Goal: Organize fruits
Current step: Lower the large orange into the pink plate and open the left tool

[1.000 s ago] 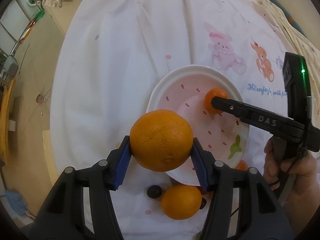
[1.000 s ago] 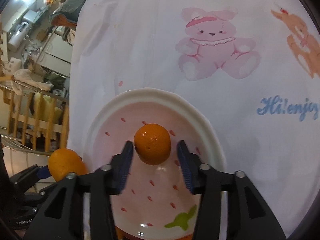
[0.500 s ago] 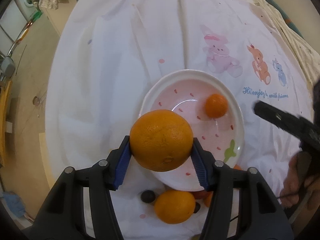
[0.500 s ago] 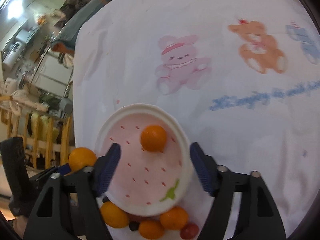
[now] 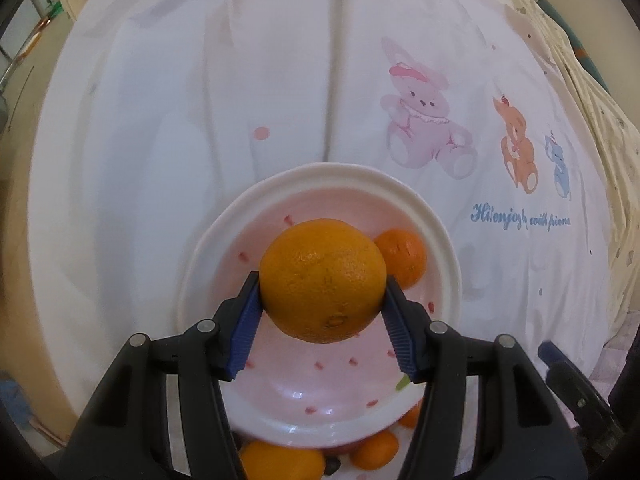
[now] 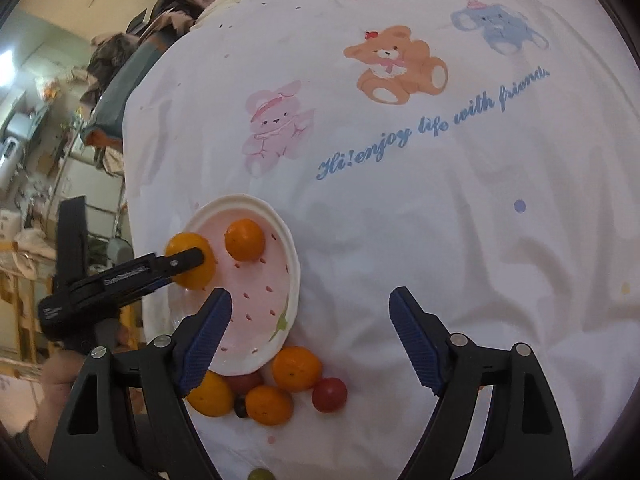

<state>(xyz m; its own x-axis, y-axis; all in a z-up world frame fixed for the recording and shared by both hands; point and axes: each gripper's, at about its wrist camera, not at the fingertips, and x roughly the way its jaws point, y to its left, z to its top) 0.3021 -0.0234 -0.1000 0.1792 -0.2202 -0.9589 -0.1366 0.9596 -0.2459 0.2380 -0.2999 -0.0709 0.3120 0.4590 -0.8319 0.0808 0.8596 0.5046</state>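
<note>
My left gripper (image 5: 322, 294) is shut on a large orange (image 5: 323, 280) and holds it just above the pink plate (image 5: 436, 224). A small orange (image 5: 404, 256) lies in the plate to its right. In the right wrist view the same plate (image 6: 294, 276) holds the small orange (image 6: 245, 239), and the large orange (image 6: 190, 260) hangs over the plate's left rim. My right gripper (image 6: 312, 296) is raised to the right of the plate. Its jaws are opening, and nothing is between them.
Loose fruit lies on the white printed cloth (image 6: 440, 220) below the plate: three oranges (image 6: 297, 368), a red tomato (image 6: 329, 395), a dark grape (image 6: 240, 412) and a green grape (image 6: 260, 474). The table edge and room clutter are at the left.
My right gripper let go of the small orange in the plate, opened wide and drew back up and to the right. My left gripper carried the large orange over the plate.
</note>
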